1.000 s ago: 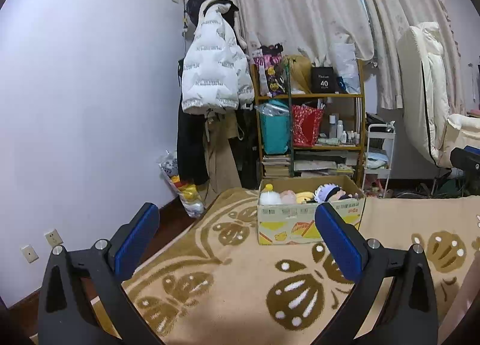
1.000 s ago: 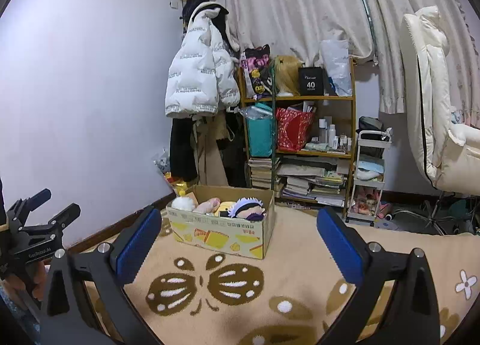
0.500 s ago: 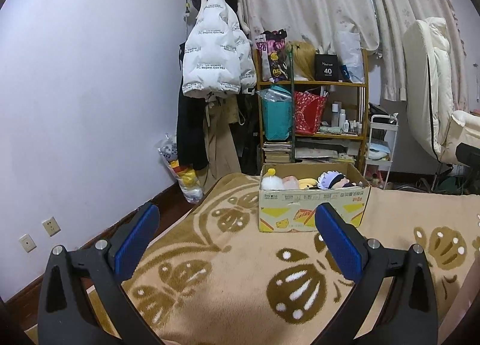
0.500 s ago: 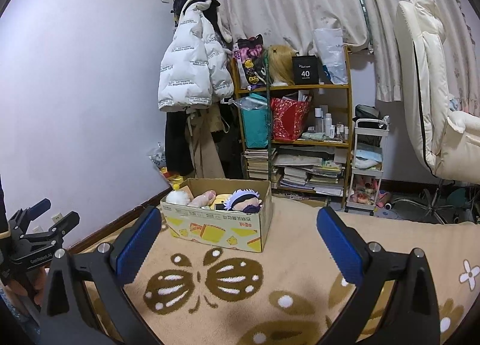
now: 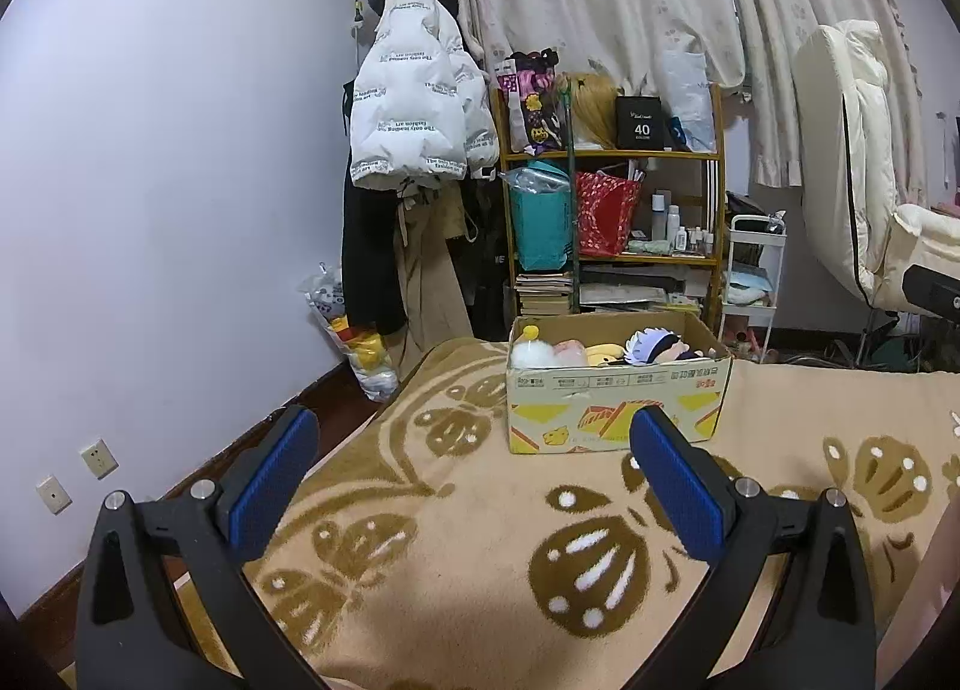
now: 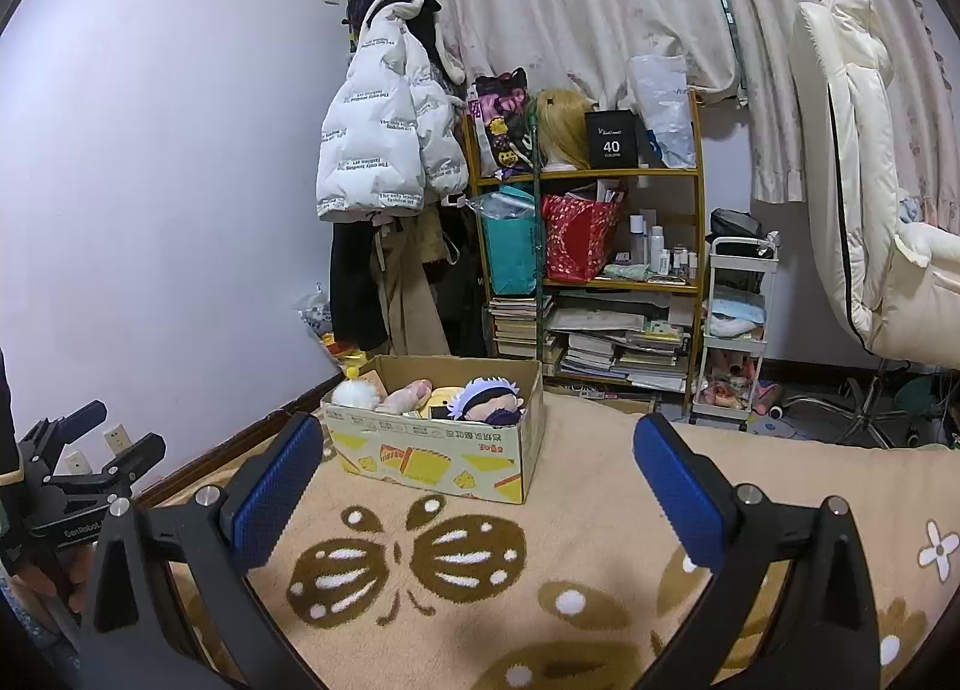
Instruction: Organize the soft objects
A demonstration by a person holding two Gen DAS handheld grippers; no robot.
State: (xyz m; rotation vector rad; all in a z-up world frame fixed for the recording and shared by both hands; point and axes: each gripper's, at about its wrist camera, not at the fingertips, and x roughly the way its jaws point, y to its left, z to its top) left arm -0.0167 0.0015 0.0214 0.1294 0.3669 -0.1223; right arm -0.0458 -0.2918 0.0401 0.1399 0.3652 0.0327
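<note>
My left gripper [image 5: 465, 465]: spread, empty | my right gripper [image 6: 474, 471]: spread, empty | cardboard box [image 6: 438, 450]: on blanket [image 6: 540, 600], holding 4 plush toys [image 6: 486, 399], ahead of both grippers

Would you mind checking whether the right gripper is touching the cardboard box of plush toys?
Apart. The right wrist view shows the right gripper open and empty, with bare blanket between its fingers and the cardboard box.

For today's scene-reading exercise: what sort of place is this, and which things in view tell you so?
Probably a lived-in bedroom or home room: a white puffer jacket hangs on the wall, a cluttered shelf holds bags and books, and a cardboard box of plush toys sits on a patterned blanket.
</note>
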